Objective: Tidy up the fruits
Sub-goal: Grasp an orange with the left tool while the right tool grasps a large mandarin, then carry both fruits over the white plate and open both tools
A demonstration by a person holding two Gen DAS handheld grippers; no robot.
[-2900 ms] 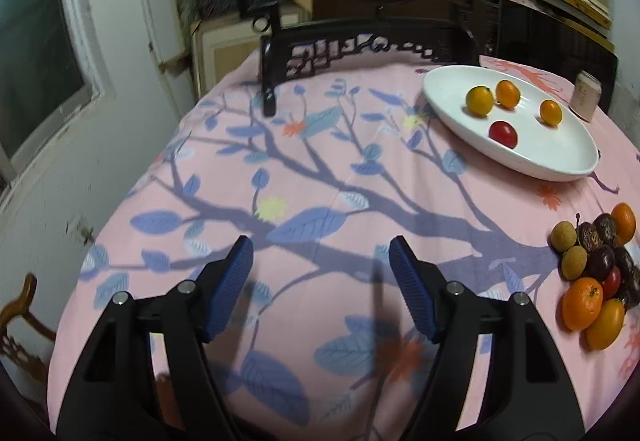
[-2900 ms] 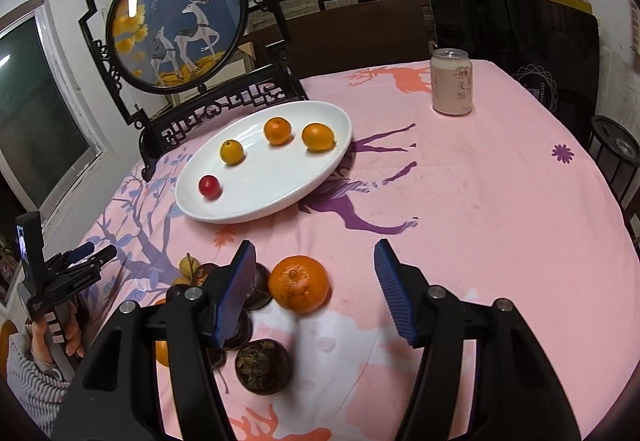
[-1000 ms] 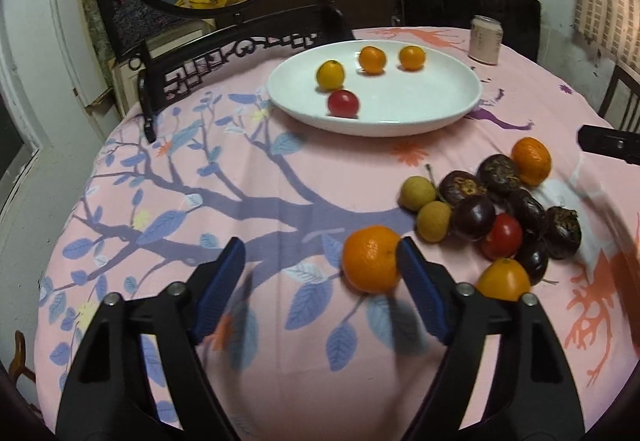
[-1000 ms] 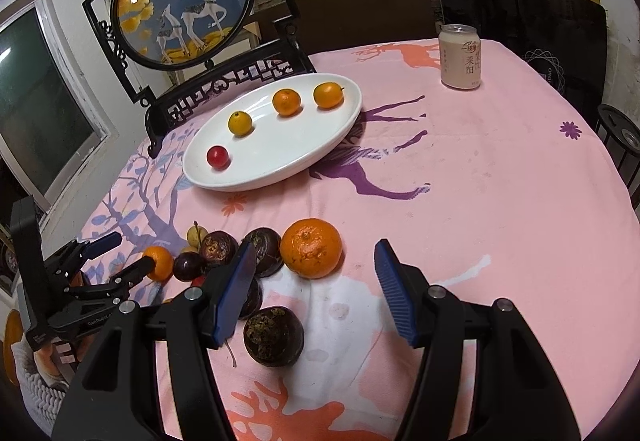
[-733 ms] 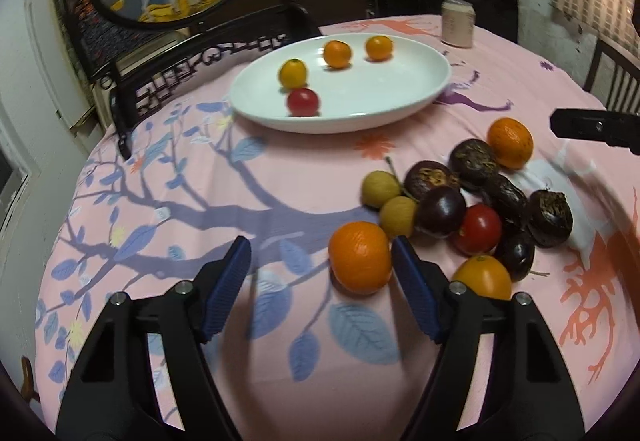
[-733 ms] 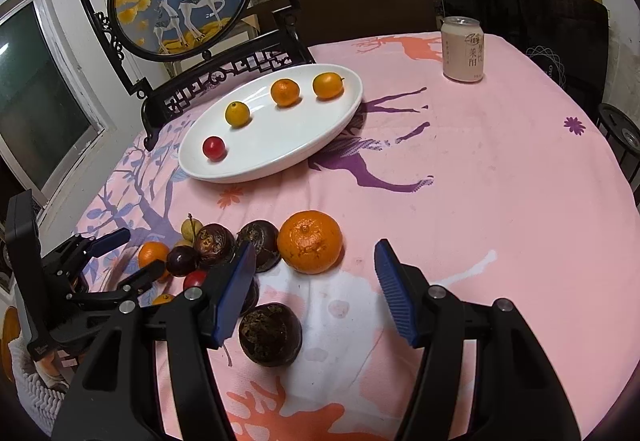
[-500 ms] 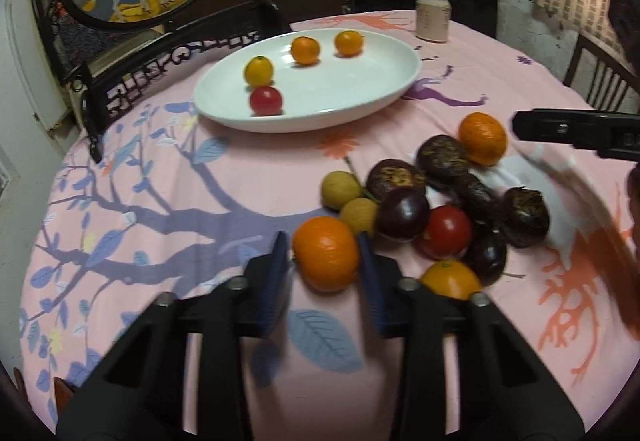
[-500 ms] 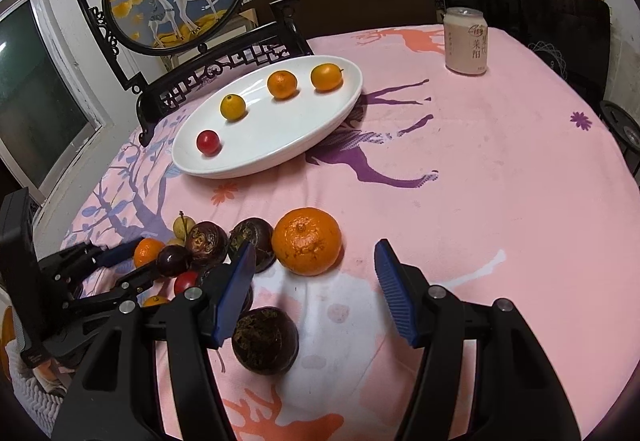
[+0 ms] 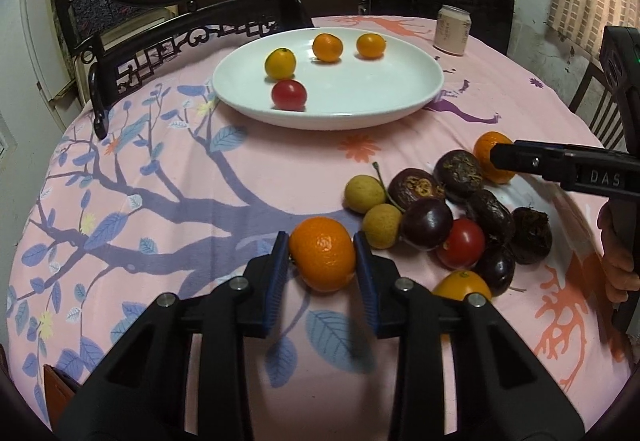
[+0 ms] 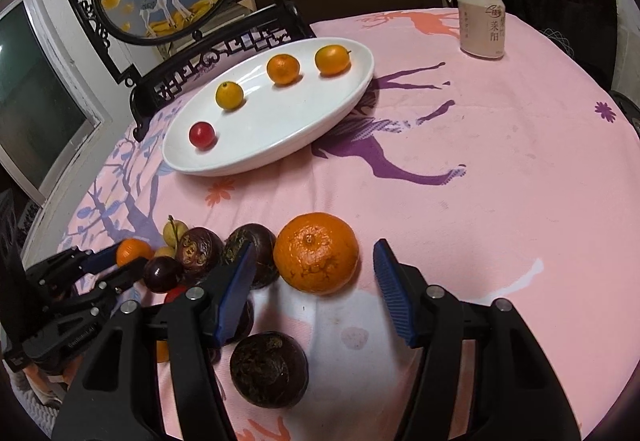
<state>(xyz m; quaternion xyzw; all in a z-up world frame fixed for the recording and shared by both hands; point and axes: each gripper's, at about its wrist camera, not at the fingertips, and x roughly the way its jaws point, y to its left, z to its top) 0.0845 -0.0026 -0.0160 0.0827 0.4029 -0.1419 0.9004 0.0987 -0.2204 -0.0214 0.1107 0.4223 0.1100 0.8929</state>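
An orange [image 9: 323, 253] is gripped by the left tongs [image 9: 321, 265], the plate [image 9: 416, 97] lying ahead, while the right tongs [image 10: 316, 281] are held open.

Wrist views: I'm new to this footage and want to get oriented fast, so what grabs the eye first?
The left gripper is shut on an orange mandarin at the near edge of a fruit pile on the pink tablecloth. Behind it, a white plate holds three small orange-yellow fruits and a red one. The right gripper is open, with a bigger mandarin just ahead of its fingers.
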